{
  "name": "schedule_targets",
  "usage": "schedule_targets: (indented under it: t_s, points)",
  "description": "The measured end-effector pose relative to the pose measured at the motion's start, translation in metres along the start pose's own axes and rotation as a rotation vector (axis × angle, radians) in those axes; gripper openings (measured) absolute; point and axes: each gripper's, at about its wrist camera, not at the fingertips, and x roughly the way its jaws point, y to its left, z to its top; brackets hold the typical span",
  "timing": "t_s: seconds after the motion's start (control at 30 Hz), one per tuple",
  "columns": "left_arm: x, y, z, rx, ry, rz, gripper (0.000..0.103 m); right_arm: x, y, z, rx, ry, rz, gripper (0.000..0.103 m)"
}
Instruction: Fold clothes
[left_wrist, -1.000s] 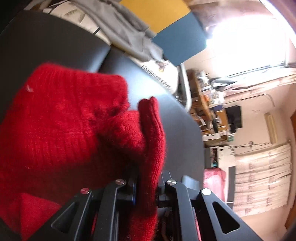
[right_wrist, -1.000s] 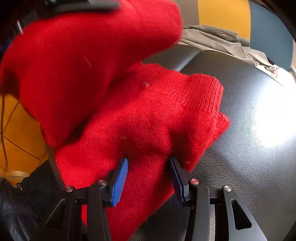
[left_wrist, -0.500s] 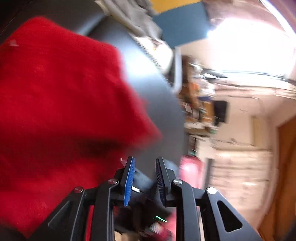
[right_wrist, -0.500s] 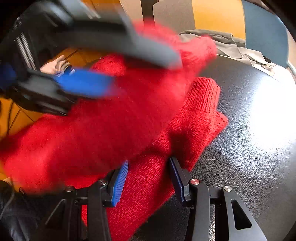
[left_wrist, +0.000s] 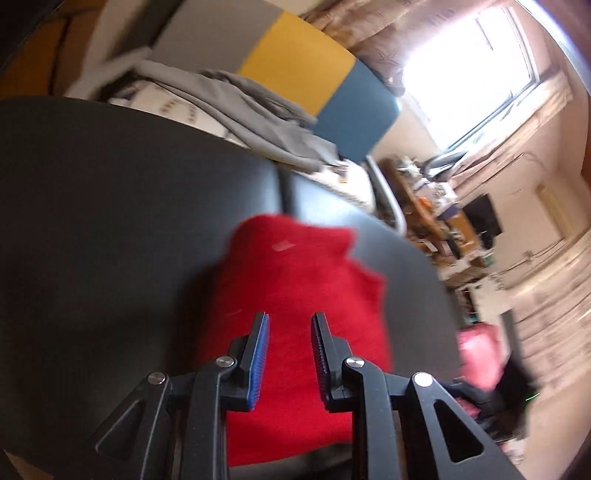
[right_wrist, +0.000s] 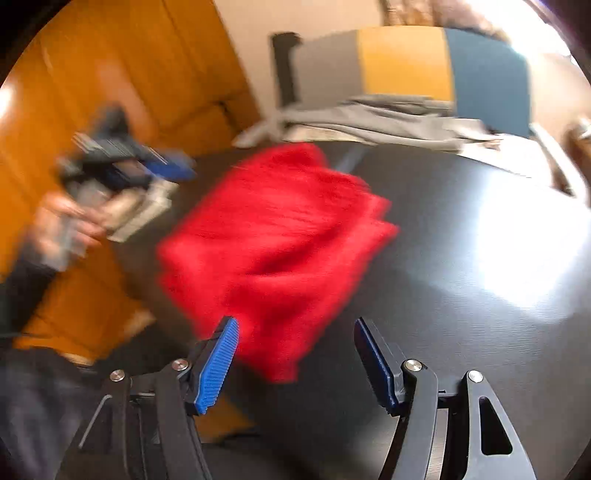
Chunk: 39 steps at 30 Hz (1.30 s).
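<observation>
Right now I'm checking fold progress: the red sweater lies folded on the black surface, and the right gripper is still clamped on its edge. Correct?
Not quite. The red sweater does lie folded on the black surface, but the right gripper isn't clamped on it: its jaws are opening, with nothing pinched between the fingers. The right wrist view shows this.

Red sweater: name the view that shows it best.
Right wrist view: the folded red sweater lies whole, though blurred, on the black table. Left wrist view: its near end is hidden behind the left hand-held gripper.

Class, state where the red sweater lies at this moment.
In both wrist views the red sweater lies folded on the black table, ahead of both grippers, with grey clothes beyond it.
</observation>
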Motion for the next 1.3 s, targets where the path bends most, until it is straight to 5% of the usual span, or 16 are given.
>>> schedule_targets:
  t_s: [0.13, 0.27, 0.33, 0.4, 0.53, 0.7, 0.9, 1.07, 1.17, 1.2, 1.3]
  points:
    - [-0.012, 0.012, -0.043, 0.107, -0.016, -0.061, 0.022, 0.038, 0.028, 0.001, 0.007, 0.040, 0.128, 0.067]
    - [-0.020, 0.006, -0.077, 0.316, 0.005, -0.101, 0.022, 0.094, 0.043, -0.006, 0.034, 0.175, 0.147, 0.059]
    - [-0.017, -0.005, -0.091, 0.428, 0.028, -0.123, 0.022, 0.106, 0.045, -0.005, 0.073, 0.202, 0.133, 0.025]
    - [-0.012, -0.012, -0.101, 0.521, 0.057, -0.117, 0.022, 0.116, 0.045, -0.003, 0.115, 0.221, 0.138, 0.010]
    - [0.008, -0.024, -0.118, 0.694, 0.132, -0.060, 0.022, 0.097, 0.050, 0.016, 0.130, 0.202, 0.163, 0.007]
    - [0.030, -0.021, -0.136, 0.804, 0.219, -0.030, 0.022, 0.021, 0.050, 0.032, 0.120, 0.101, 0.173, 0.007]
    - [0.028, -0.023, -0.134, 0.825, 0.289, -0.082, 0.022, 0.078, 0.011, -0.046, 0.247, 0.339, -0.032, 0.000]
    - [0.017, -0.023, -0.127, 0.823, 0.291, -0.099, 0.022, 0.069, 0.007, -0.054, 0.328, 0.233, 0.019, 0.001]
    - [0.015, -0.024, -0.123, 0.786, 0.265, -0.131, 0.022, 0.039, 0.016, -0.031, 0.290, 0.121, 0.066, 0.004]
    - [0.015, -0.024, -0.122, 0.776, 0.254, -0.138, 0.022, 0.035, 0.014, -0.023, 0.305, 0.076, 0.083, 0.014]
    - [0.021, -0.022, -0.117, 0.745, 0.245, -0.139, 0.022, 0.029, 0.004, 0.004, 0.363, -0.063, 0.121, 0.091]
